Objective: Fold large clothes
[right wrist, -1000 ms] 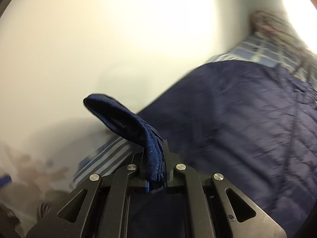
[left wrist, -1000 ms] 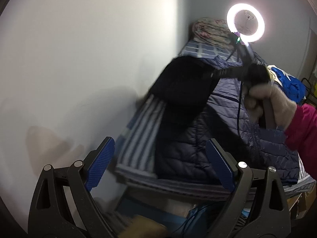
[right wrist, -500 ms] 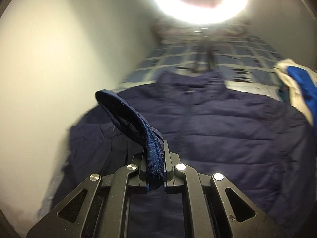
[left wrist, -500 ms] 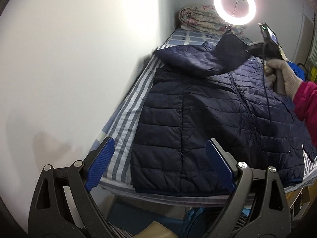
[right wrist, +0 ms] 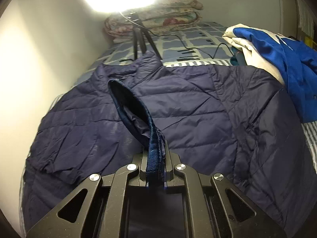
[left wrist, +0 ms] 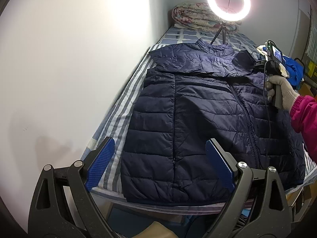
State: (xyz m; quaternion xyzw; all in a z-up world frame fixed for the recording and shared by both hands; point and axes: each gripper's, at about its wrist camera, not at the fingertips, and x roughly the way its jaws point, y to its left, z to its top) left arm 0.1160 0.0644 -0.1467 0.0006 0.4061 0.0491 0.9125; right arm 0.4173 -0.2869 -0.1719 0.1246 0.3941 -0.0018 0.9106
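Two tools work over one bed [left wrist: 126, 91], largest thing here, its striped sheet running away ahead of both cameras toward the far wall. It serves as the folding surface, which is why the jacket [left wrist: 200, 123] lies spread flat on it, collar far from the left tool [left wrist: 158, 166] and hem just ahead of and below that tool's fingers. Laid out zip-up like this, the jacket's body gives a flat base for the sleeves to be folded onto.

One sleeve [left wrist: 198, 64] lies across the chest, below the collar, reaching toward the right tool [left wrist: 255, 63]. That tool is clamped tight on the ribbed cuff [right wrist: 153, 152], which stands up between its jaws; the cuff is the firm edge of the sleeve, so pinching it lets the whole sleeve be drawn over without the slippery quilting sliding out. A gloved hand [left wrist: 281, 91] grips the tool's handle, off to the right of the left tool.

Left tool stands wide open with nothing between its blue pads, hovering off the near hem, probably waiting to take that edge.

Beyond the jacket, ahead of both tools, a ring light [left wrist: 228, 1] stands on a tripod, with a rolled quilt [left wrist: 198, 17] behind it. Blue clothing [right wrist: 277, 59] is heaped to the right of the right tool, likely awaiting its turn.
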